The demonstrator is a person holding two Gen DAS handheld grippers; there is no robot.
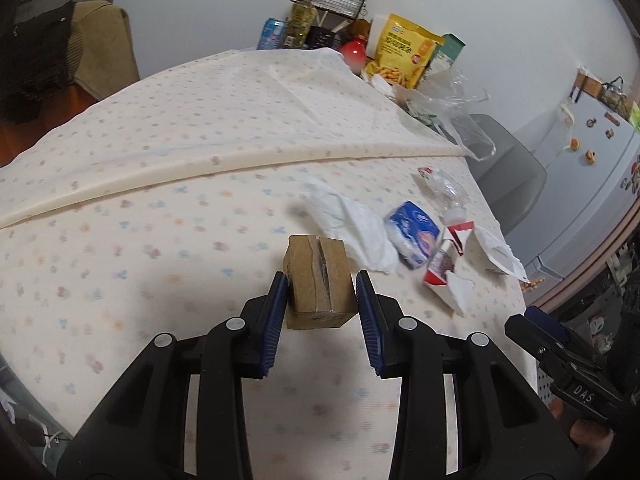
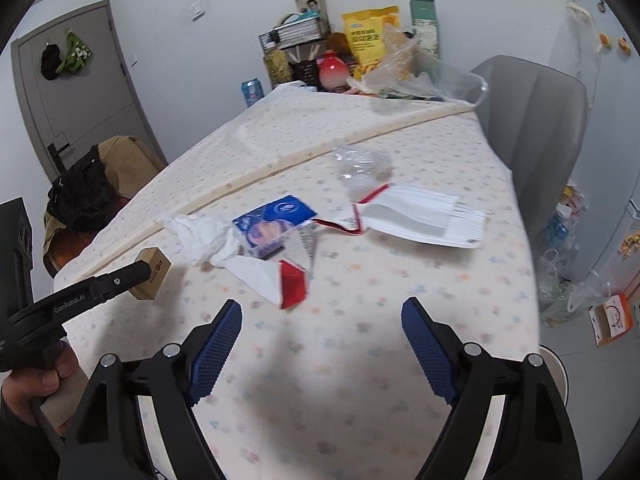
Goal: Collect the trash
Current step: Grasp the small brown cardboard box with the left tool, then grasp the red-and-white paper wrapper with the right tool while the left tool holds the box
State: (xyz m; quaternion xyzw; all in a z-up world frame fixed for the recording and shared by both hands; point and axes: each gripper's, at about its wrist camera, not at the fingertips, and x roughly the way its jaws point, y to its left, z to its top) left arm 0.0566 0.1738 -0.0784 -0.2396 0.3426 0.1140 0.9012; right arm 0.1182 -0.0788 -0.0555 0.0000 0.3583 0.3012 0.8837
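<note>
My left gripper (image 1: 320,276) is shut on a small brown cardboard box (image 1: 318,280), held just above the tablecloth; the right wrist view shows this box (image 2: 154,272) lifted at the left. To its right on the table lie a crumpled white tissue (image 1: 352,224), a blue tissue packet (image 1: 412,232), a torn red-and-white carton (image 1: 444,268), a crushed clear bottle (image 1: 444,192) and a white paper bag (image 1: 492,252). My right gripper (image 2: 322,304) is open over bare cloth, nothing between its fingers, with the carton (image 2: 292,276) just ahead.
The table (image 2: 360,380) wears a dotted cloth with a folded ridge across it. At its far end stand a yellow snack bag (image 2: 370,36), a red vase (image 2: 332,70), a wire basket (image 2: 294,34) and a clear plastic bag (image 2: 416,76). A grey chair (image 2: 532,120) stands at the right.
</note>
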